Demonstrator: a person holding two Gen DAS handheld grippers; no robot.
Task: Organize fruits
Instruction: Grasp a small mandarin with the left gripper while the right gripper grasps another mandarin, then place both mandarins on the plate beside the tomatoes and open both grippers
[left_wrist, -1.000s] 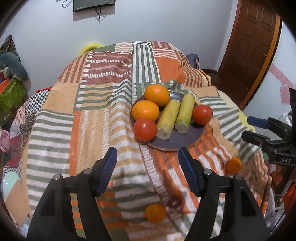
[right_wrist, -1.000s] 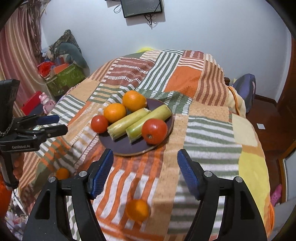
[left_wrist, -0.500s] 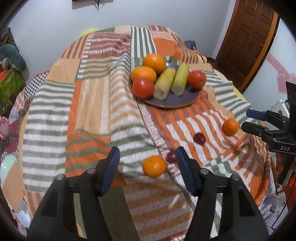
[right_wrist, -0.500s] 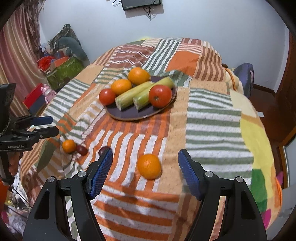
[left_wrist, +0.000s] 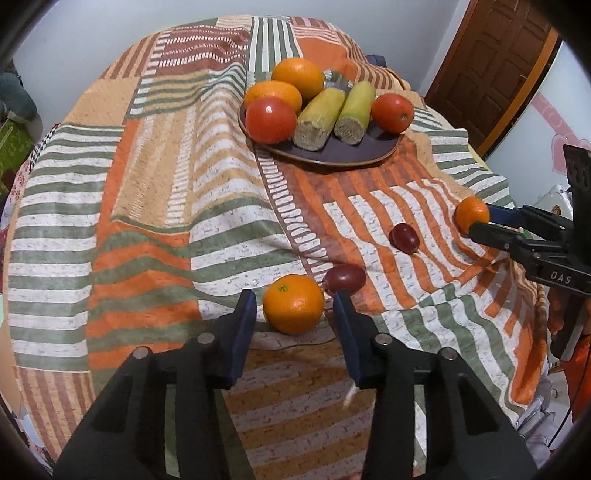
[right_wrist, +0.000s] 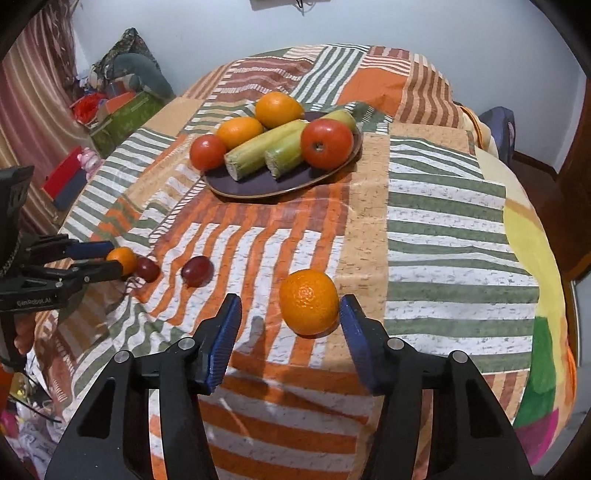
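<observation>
A dark plate (left_wrist: 332, 157) (right_wrist: 258, 188) on the striped cloth holds two oranges, two tomatoes and two corn cobs. Loose on the cloth lie two small oranges and two dark red fruits. My left gripper (left_wrist: 294, 304) is open, its jaws on either side of one small orange (left_wrist: 293, 303), with a red fruit (left_wrist: 345, 277) just beyond. My right gripper (right_wrist: 290, 314) is open around the other small orange (right_wrist: 309, 301), which sits close to the right finger. Each gripper shows in the other view at the cloth's edge, the left gripper (right_wrist: 99, 260) and the right gripper (left_wrist: 480, 221).
The second red fruit (left_wrist: 404, 238) (right_wrist: 197, 270) lies between the two small oranges. A brown door (left_wrist: 491, 66) stands to the right. Boxes and soft toys (right_wrist: 122, 92) pile up on the left by a curtain. The cloth drops off at the near edge.
Both grippers have moved down and forward to the near edge of the cloth. Each small orange now sits between a gripper's open jaws. The plate looks farther away.
</observation>
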